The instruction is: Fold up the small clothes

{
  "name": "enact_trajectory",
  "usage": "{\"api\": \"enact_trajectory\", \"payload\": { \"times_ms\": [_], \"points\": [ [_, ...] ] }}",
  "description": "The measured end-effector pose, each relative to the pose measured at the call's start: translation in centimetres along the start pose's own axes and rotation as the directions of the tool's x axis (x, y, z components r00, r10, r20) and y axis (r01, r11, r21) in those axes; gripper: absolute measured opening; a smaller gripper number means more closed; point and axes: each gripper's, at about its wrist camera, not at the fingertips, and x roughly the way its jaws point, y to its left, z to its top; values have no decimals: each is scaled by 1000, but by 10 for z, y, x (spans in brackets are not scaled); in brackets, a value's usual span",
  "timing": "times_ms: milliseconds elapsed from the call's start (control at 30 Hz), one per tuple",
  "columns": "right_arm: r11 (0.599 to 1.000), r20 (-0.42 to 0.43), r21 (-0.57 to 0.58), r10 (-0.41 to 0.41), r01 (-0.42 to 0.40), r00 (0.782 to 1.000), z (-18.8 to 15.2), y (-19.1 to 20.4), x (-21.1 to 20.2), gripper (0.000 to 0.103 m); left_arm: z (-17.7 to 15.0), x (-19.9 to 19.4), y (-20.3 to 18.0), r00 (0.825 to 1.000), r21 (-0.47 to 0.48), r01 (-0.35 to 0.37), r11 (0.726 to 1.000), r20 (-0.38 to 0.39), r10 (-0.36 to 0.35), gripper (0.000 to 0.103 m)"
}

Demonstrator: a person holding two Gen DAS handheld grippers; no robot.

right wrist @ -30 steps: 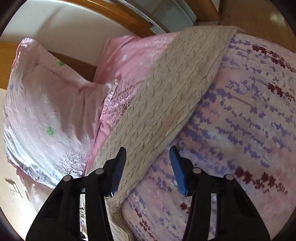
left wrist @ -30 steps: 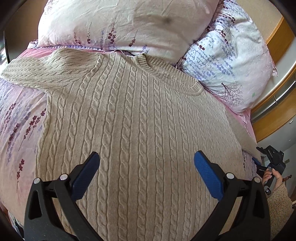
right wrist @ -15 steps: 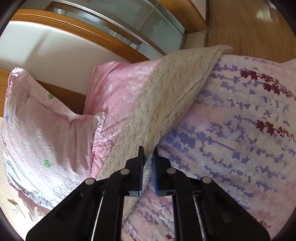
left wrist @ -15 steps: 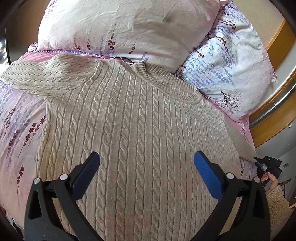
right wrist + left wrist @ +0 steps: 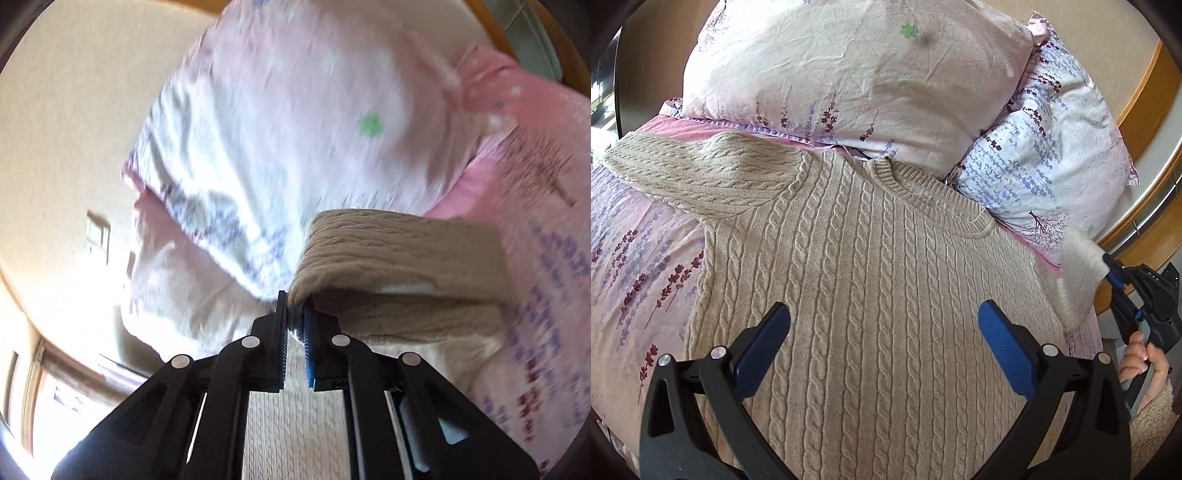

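A beige cable-knit sweater (image 5: 871,288) lies flat on the bed, neck toward the pillows. Its left sleeve (image 5: 701,173) stretches out to the left. My left gripper (image 5: 882,332) is open and hovers empty over the sweater's chest. My right gripper (image 5: 294,325) is shut on the right sleeve (image 5: 399,254) and holds it lifted off the bed. In the left wrist view the right gripper (image 5: 1110,271) shows at the far right with the raised sleeve (image 5: 1078,273) hanging from it. The right wrist view is motion-blurred.
Two floral pillows (image 5: 857,74) (image 5: 1045,158) lie at the head of the bed behind the sweater. The floral pink sheet (image 5: 639,258) shows on the left. A wooden headboard frame (image 5: 1145,92) runs along the right. A wall switch (image 5: 98,230) is on the wall.
My right gripper closed on the right sleeve, then lifted it off the bed and swung it up. My left gripper stayed open, drifting slightly back over the chest.
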Motion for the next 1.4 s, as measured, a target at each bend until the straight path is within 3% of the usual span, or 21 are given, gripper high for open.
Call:
{"api": "enact_trajectory", "payload": {
  "times_ms": [100, 167, 233, 300, 367, 533, 567, 600, 633, 700, 800, 933, 1000, 1033, 1100, 1167, 1300, 1400],
  "points": [
    [994, -184, -45, -105, 99, 977, -45, -4, 52, 8, 1, -5, 5, 1000, -8, -12, 1000, 10, 12, 101],
    [990, -246, -34, -142, 138, 959, -57, -12, 68, 12, 1, -8, 10, 1000, -16, -22, 1000, 9, 22, 101],
    [990, -241, 30, -125, 136, 962, -57, -18, 64, 16, 2, -11, 16, 999, -25, -34, 999, 10, 34, 101],
    [989, -187, 96, -93, 113, 978, -46, -25, 51, 35, 3, -15, 25, 999, -38, -48, 998, 16, 48, 101],
    [983, -123, 142, -102, 119, 987, -32, -31, 40, 43, 5, -16, 33, 998, -58, -56, 997, 9, 57, 101],
    [945, -12, 268, -194, 189, 981, -10, -60, 22, 42, 11, -17, 53, 999, -114, -49, 992, -3, 49, 101],
    [938, 10, 277, -221, 210, 975, -8, -62, 21, 33, 12, -18, 55, 999, -116, -52, 992, -1, 52, 101],
    [933, 18, 281, -241, 226, 970, -5, -64, 24, 17, 13, -18, 57, 999, -114, -53, 992, 1, 54, 101],
    [930, 28, 281, -254, 236, 967, -4, -61, 28, 11, 15, -19, 60, 999, -112, -53, 992, 2, 54, 101],
    [949, 90, 219, -251, 227, 964, -3, -39, 27, 9, 17, -19, 64, 999, -113, -50, 992, 4, 51, 101],
    [982, 126, 31, -190, 187, 974, -8, 19, 41, 9, 20, -21, 70, 999, -121, -47, 991, 11, 49, 101],
    [969, 46, -224, -100, 108, 994, -46, 93, 84, 9, 23, -20, 79, 1000, -139, -26, 990, 5, 27, 101],
    [935, -70, -341, -128, 97, 989, -78, 115, 119, 11, 24, -21, 80, 1000, -138, -10, 990, 6, 11, 98],
    [917, -153, -388, -161, 91, 975, -95, 119, 137, 14, 25, -21, 81, 1000, -134, -2, 991, 5, 2, 97],
    [902, -316, -425, -228, 77, 921, -126, 116, 167, 29, 27, -20, 80, 1000, -128, 15, 992, 3, -15, 96],
    [921, -384, -385, -216, 57, 898, -140, 105, 166, 29, 28, -18, 80, 999, -125, 34, 992, -8, -35, 92],
    [950, -341, -296, -198, 95, 919, -128, 80, 133, 52, 31, -4, 74, 994, -117, 90, 989, -56, -97, 84],
    [975, -253, -140, -201, 170, 946, -104, 44, 93, 52, 34, 19, 63, 980, -120, 140, 983, -122, -155, 76]
  ]
}}
